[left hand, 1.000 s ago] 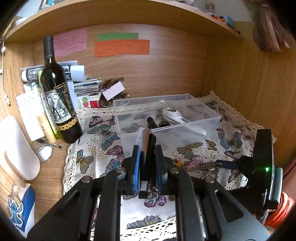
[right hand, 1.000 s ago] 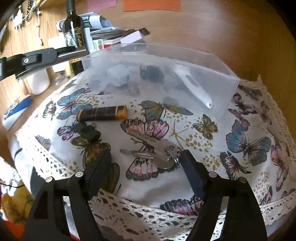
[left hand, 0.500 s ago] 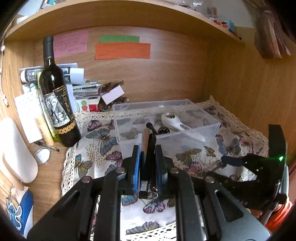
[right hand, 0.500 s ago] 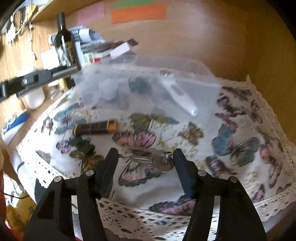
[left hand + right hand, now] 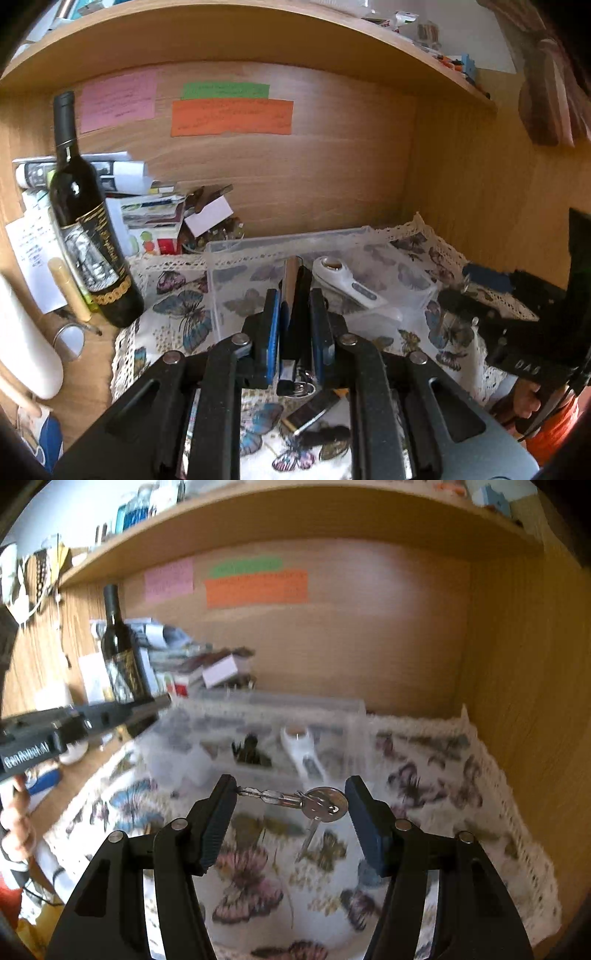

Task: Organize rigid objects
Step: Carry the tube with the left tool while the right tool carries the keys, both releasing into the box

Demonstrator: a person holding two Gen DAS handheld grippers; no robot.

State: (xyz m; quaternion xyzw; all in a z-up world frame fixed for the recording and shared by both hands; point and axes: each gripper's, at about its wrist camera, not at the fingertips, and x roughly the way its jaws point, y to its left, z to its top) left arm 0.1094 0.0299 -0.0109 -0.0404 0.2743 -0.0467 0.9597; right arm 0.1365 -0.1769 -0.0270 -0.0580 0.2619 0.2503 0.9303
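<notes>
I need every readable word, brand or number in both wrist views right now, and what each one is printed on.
"GenRobot.AI": white lettering on the side of the left hand-held gripper.
"DAS": faint, partly cut off, on the body of the right hand-held gripper; uncertain.
Wine bottle label: gold script, too small to read.
Pink note, green note, orange note: handwriting too blurred to read.
Stacked papers: print illegible.

soft daylight, fisheye-warped edges, right view motion-blurred
</notes>
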